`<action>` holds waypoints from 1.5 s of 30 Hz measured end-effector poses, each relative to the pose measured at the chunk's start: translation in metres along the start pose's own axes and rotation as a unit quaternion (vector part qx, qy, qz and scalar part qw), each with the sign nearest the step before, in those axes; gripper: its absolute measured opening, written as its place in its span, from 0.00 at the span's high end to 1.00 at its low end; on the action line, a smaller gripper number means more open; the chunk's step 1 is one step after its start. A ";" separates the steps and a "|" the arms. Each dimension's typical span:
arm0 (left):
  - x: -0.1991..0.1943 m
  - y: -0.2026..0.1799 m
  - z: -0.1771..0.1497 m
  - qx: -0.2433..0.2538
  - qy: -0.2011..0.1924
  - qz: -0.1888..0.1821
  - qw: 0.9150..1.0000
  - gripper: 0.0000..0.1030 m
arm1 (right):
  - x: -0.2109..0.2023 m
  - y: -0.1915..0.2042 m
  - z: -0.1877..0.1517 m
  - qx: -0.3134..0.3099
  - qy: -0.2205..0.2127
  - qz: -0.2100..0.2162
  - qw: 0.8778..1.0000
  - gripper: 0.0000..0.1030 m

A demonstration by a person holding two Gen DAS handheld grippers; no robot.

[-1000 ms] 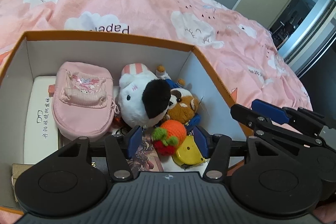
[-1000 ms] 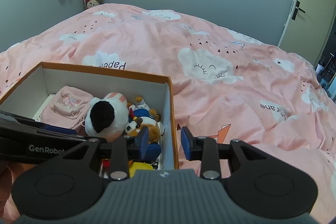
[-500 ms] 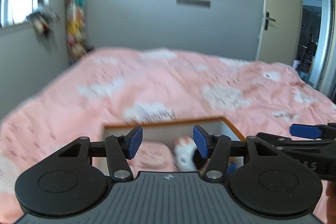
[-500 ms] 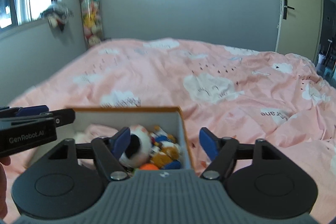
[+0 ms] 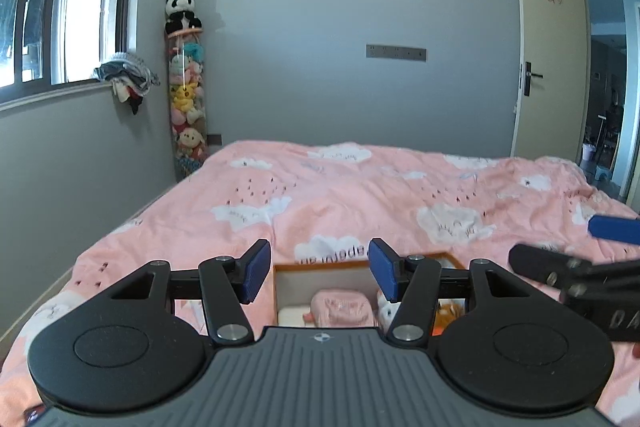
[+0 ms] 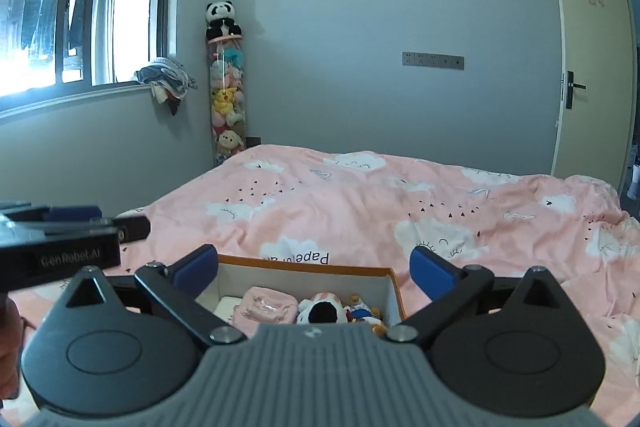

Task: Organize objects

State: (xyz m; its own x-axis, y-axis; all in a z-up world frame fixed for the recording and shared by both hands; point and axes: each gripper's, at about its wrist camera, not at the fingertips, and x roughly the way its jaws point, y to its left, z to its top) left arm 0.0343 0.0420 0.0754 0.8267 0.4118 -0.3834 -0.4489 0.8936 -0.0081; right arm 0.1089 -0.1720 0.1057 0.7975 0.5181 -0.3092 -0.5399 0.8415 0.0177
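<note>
An orange-rimmed cardboard box [image 6: 304, 269] sits on the pink bed, low in both views, and also shows in the left wrist view [image 5: 320, 265]. Inside lie a pink pouch [image 6: 266, 309], a white and black plush [image 6: 322, 309] and small plush toys [image 6: 362, 311]. The pouch [image 5: 342, 309] shows in the left wrist view too. My left gripper [image 5: 318, 275] is open and empty, raised above and behind the box. My right gripper [image 6: 314, 273] is wide open and empty, also raised back from the box. Each gripper shows at the edge of the other's view.
The pink cloud-print duvet [image 6: 400, 203] covers the bed. A tall clear tube of plush toys topped by a panda [image 6: 224, 83] stands in the far corner. A window with clothes on its sill [image 6: 166, 81] is on the left. A door [image 6: 588, 67] is on the right.
Both grippers have lifted up and tilted back from the box, so the room's wall is now in view. The right gripper's jaws have opened wide. The left jaws have opened a little more.
</note>
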 end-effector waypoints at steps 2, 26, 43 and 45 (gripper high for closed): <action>-0.004 0.002 -0.005 -0.002 0.016 -0.004 1.000 0.37 | -0.011 0.002 -0.002 0.004 0.007 0.001 1.000 0.01; -0.012 -0.009 -0.067 0.028 0.140 -0.042 0.989 0.37 | -0.014 0.002 -0.064 0.035 0.134 -0.018 0.990 0.01; 0.004 -0.007 -0.080 0.030 0.173 -0.040 0.984 0.37 | 0.010 0.000 -0.080 0.046 0.169 -0.020 0.984 0.01; 0.004 -0.006 -0.080 0.029 0.175 -0.040 0.983 0.37 | 0.011 0.001 -0.080 0.044 0.171 -0.021 0.984 0.01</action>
State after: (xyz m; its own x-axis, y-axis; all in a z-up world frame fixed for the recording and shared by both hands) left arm 0.0131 0.0242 -0.0004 0.6863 0.2622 -0.6784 -0.3583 0.9336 -0.0017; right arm 0.0960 -0.1778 0.0259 0.6739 0.4131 -0.6126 -0.4706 0.8791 0.0751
